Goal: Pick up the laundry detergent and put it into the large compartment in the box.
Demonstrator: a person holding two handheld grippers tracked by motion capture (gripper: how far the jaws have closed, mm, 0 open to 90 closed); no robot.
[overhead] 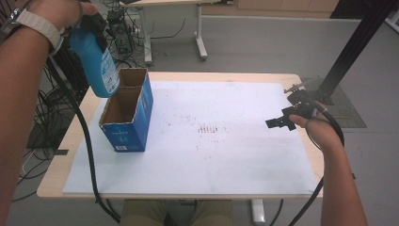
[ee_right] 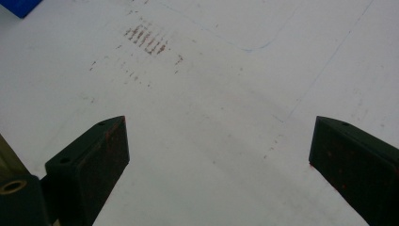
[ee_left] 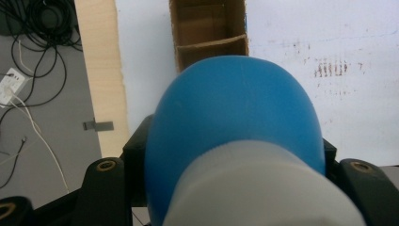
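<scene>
**Asker:** Tool on the left, what is it doing?

**Describer:** Left tool (overhead: 92, 22) is pinching a blue plastic bottle (overhead: 99, 63) near its cap end. The bottle hangs base-down, tilted a little, just above the far compartment of an open blue cardboard box (overhead: 128, 113). In the left gripper view the bottle's rounded base (ee_left: 235, 108) sits directly over the box's brown interior (ee_left: 209, 28). I judge it is held by the top so the base can drop straight into a slot.

**Asker:** Where is the box?

**Describer:** It stands upright near the worktop's (overhead: 70, 136) left edge, on a white sheet (overhead: 226, 160), with a cardboard divider splitting it into two compartments. Both look empty.

**Asker:** And the other tool?

**Describer:** Right tool (overhead: 277, 122) rests near the worktop's right edge, well apart from the box. Its jaws are spread wide with nothing between them, above bare sheet with faint reddish smudges (ee_right: 147, 40). It seems parked there to keep clear of the work.
</scene>
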